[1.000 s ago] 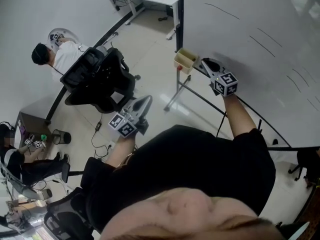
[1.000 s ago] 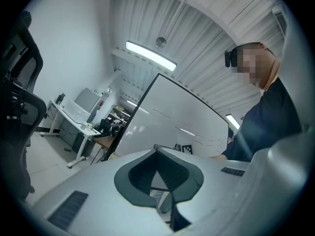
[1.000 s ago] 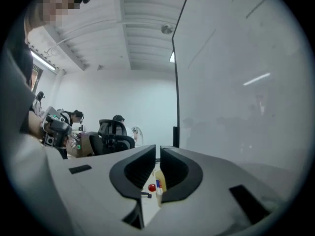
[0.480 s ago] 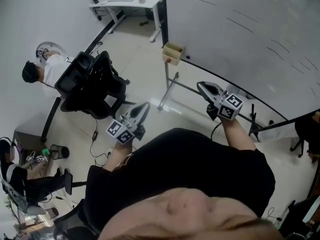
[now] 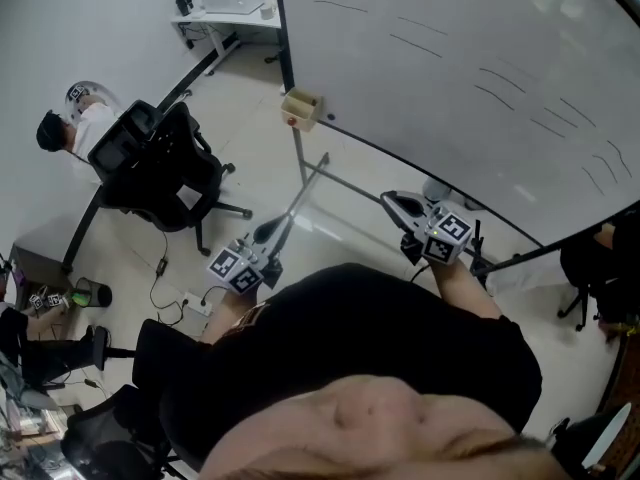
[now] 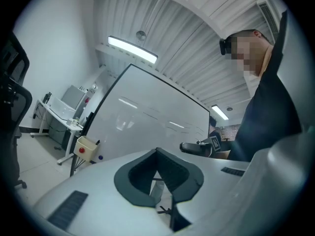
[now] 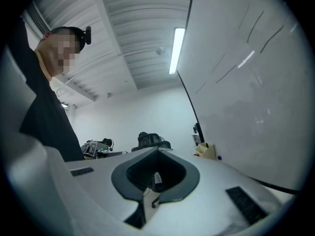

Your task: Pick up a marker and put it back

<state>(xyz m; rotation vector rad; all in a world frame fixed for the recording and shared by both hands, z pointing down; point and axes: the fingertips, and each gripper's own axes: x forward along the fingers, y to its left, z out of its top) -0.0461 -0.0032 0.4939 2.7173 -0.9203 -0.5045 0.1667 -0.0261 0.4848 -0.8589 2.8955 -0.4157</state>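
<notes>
No marker shows clearly in any view. A beige holder box [image 5: 301, 107] hangs at the lower left corner of the whiteboard [image 5: 450, 78]; something dark sticks up from the box [image 6: 84, 148] in the left gripper view. My right gripper [image 5: 392, 201] is held in the air below the board's bottom edge, well right of the box, shut and empty. Its jaws [image 7: 157, 152] meet at their tips, and the box [image 7: 206, 151] shows far off to their right. My left gripper [image 5: 264, 234] hovers over the floor near the board's stand, also shut with nothing in it [image 6: 157, 151].
A black office chair [image 5: 165, 173] stands left of the board, with a seated person [image 5: 75, 128] behind it. The whiteboard's stand legs [image 5: 312, 180] cross the floor between the grippers. A white desk [image 5: 225, 8] sits at the back. Cables lie on the floor at the left.
The right gripper has drawn back from the holder box, down and toward my body, and its jaws have closed. The head view has swung, so the box now lies further left.
</notes>
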